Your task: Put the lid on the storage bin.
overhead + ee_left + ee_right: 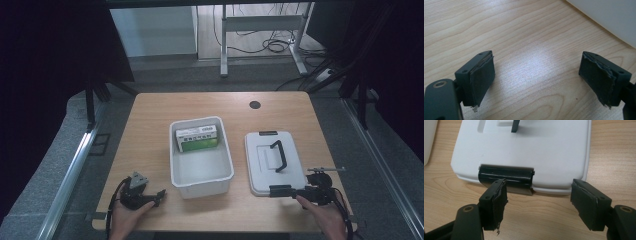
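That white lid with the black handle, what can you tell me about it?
The lid is white, plastic-looking, rectangular with rounded corners. A black handle stands up at its middle, and a black clip sits at each short end. It lies flat on the wooden table, right of the open white bin. The right gripper, open, hovers just short of the near clip.

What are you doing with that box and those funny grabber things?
A person holds a hand-held gripper in each hand at a wooden table. The right hand-held gripper is open, just in front of the black latch on the near edge of a white lid lying flat on the table. The left hand-held gripper is open too, over bare wood. Between them sits an open white bin with a green-and-white packet inside.
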Tool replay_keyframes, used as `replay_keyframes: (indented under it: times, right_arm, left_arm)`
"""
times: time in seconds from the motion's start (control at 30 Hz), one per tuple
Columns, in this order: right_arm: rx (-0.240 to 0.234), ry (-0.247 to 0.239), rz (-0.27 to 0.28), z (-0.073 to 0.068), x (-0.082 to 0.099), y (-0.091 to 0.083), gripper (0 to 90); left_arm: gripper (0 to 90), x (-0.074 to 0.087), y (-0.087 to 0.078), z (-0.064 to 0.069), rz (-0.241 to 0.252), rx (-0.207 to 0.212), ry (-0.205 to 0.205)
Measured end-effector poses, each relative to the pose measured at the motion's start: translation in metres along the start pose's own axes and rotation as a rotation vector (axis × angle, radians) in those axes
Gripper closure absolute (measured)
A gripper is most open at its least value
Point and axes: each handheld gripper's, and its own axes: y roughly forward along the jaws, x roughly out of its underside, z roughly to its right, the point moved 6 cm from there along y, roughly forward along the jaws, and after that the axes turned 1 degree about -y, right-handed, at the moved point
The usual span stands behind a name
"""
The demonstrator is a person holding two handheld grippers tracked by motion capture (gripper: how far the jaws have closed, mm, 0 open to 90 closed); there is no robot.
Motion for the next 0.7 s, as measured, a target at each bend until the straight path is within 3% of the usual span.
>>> replay_keyframes:
  times: [0.47,0.53,0.57,0.7]
  right_arm:
    - [0.012,0.006,-0.01,0.0007,0.0012,0.0007,29.8]
    - [0.023,0.003,-0.012,0.0007,0.0007,0.0007,29.8]
    - [0.059,-0.016,-0.011,0.0019,-0.0014,0.0011,29.8]
    - [0.079,-0.013,-0.01,0.0015,-0.0066,0.0006,29.8]
  left_arm:
    - [13.3,-0.0001,0.0002,0.0,0.0,-0.001,0.0]
    - [13.3,-0.0001,0.0002,0.0,0.0,-0.001,0.0]
    - [13.3,-0.0001,0.0001,0.0,0.0,-0.001,0.0]
    - [13.3,-0.0001,0.0001,0.0,0.0,-0.001,0.0]
